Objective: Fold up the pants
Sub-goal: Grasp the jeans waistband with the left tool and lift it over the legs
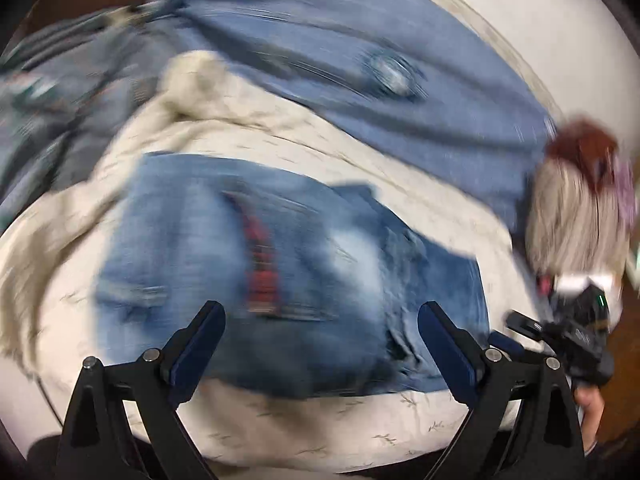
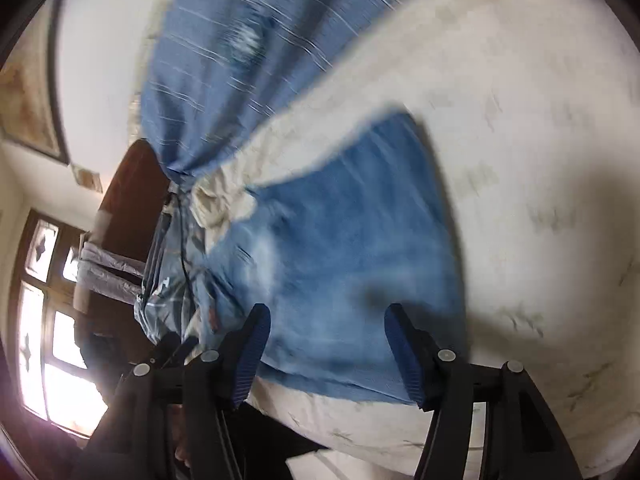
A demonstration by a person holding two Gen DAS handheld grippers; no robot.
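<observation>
Nearest, the left gripper [image 1: 320,336] and the right gripper [image 2: 326,344] both hang with jaws spread and nothing between them, above the near edge of the bed [image 1: 360,432], probably clear of a finished fold. The jeans [image 1: 288,280] lie folded into a compact block there on the pale cover. Farther back, a blue blanket [image 1: 360,60] drapes across toward the far edge.

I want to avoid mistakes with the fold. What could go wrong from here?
1. Both views are blurred, so any grab now could miss the folded blue denim pants.
2. The rumpled cream bedsheet lies beside them; the open left gripper or right gripper might pinch it too.
</observation>
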